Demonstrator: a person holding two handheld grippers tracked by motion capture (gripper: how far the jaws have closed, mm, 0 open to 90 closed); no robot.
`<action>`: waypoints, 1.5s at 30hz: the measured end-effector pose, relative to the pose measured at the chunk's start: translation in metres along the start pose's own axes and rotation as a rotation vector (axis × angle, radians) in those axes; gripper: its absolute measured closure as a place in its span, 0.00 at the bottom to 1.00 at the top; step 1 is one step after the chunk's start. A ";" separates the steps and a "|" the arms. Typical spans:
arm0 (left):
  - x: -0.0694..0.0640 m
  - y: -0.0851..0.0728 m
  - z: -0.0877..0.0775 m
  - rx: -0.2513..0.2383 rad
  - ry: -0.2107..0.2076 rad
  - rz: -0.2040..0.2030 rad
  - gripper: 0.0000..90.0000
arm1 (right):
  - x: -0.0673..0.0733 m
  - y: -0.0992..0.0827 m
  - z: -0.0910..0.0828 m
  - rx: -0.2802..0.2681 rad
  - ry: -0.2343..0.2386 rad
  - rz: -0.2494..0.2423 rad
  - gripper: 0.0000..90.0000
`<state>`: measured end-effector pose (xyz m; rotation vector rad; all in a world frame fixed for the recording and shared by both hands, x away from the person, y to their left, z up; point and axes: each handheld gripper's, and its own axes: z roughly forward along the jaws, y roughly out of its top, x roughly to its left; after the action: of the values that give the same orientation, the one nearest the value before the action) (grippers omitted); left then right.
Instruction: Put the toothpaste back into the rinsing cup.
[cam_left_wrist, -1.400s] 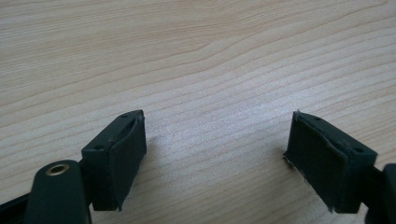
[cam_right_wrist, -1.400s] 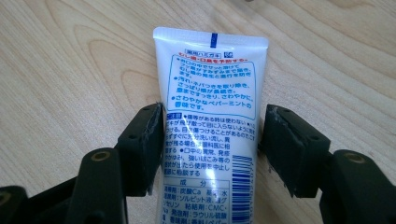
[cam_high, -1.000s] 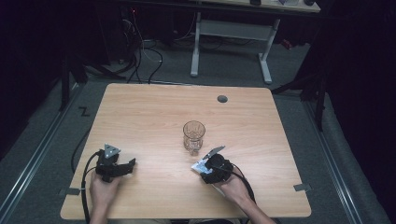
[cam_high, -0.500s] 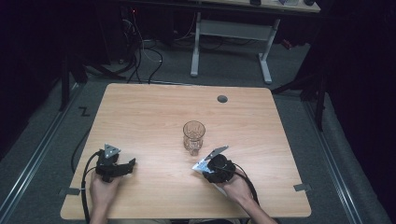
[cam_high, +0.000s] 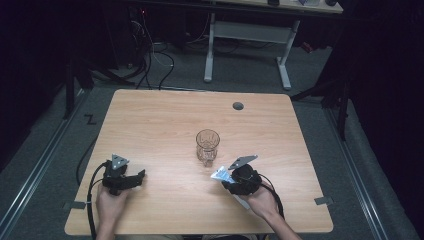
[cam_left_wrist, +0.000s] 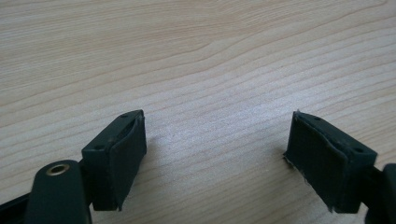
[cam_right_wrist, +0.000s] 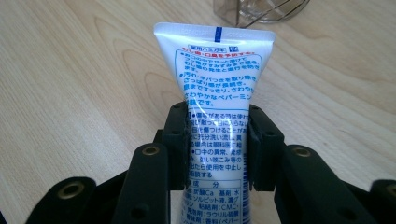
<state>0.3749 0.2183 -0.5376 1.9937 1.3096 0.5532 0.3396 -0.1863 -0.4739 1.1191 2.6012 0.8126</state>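
The right gripper (cam_high: 223, 176) has its fingers (cam_right_wrist: 176, 140) clamped on a white toothpaste tube (cam_right_wrist: 215, 88), the pads pressing the tube's two long edges about midway along its body; these jaws have just been closing, with the tube between them. In the right gripper view the tube points away from the camera, its flat crimped end farthest out, blue and red printed text facing up, and it is lifted off the wood rather than lying on it. From the high view the tube (cam_high: 220, 174) sticks out of the gripper toward the left and slightly away from the person, and its tip is near the base of a clear glass tumbler (cam_high: 207, 146) but not touching it. The tumbler stands upright near the middle of the wooden bench (cam_high: 165, 115), and its base shows at the top edge of the right gripper view, just beyond the tube's end. The left gripper (cam_high: 134, 178) rests low over the near left part of the bench, well apart from the tube and the tumbler; its fingers (cam_left_wrist: 122, 158) stand wide apart with nothing between them, only bare wood grain below. A small round grommet (cam_high: 238, 106) sits in the bench near its far edge
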 end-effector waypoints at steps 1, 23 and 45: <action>0.000 0.000 0.000 0.000 0.000 0.000 0.23 | -0.001 0.000 -0.002 -0.007 -0.001 0.000 0.73; 0.000 0.000 0.000 0.000 0.001 -0.001 0.23 | -0.032 0.020 -0.048 -0.183 -0.025 0.037 0.73; -0.001 0.000 0.000 -0.001 0.005 -0.003 0.23 | -0.057 0.076 -0.065 -0.312 -0.010 0.009 0.73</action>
<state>0.3742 0.2178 -0.5377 1.9902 1.3152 0.5572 0.4012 -0.2106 -0.3796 1.0403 2.3542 1.1612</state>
